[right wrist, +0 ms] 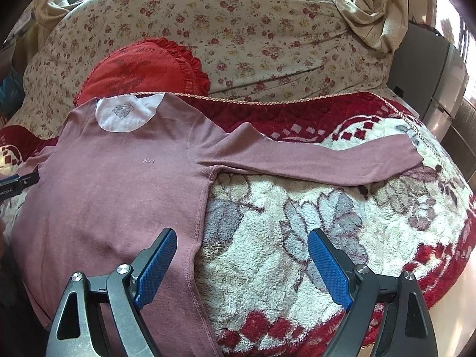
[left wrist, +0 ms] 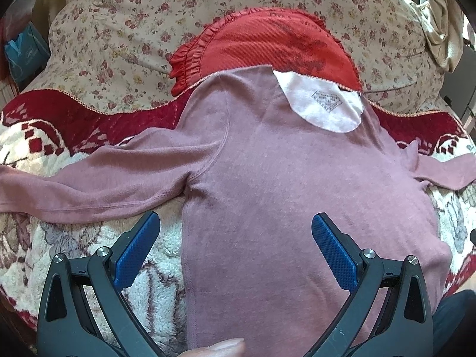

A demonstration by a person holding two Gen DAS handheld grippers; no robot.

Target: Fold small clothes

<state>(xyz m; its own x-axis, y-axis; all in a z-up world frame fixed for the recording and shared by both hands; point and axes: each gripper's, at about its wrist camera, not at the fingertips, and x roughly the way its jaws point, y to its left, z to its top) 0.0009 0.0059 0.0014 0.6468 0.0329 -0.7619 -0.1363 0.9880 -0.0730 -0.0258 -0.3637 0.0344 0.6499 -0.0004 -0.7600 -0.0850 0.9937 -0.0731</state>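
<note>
Fleece blanket is covered by an unfolded mauve shirt, sleeves spread at nine and three o'clock; left gripper and right gripper are held wide apart, empty.

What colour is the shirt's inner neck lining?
White inner neck lining, clearest in the right wrist view.

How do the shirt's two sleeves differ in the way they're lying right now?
In the right wrist view, the right-hand sleeve lies stretched out straight and flat across the fleecy blanket, cuff fully visible. In the left wrist view, the left-hand sleeve also spreads sideways, but it runs out of the picture, so its cuff is hidden, and it shows soft creases near the armpit. Both are the same mauve knit as the shirt.
</note>
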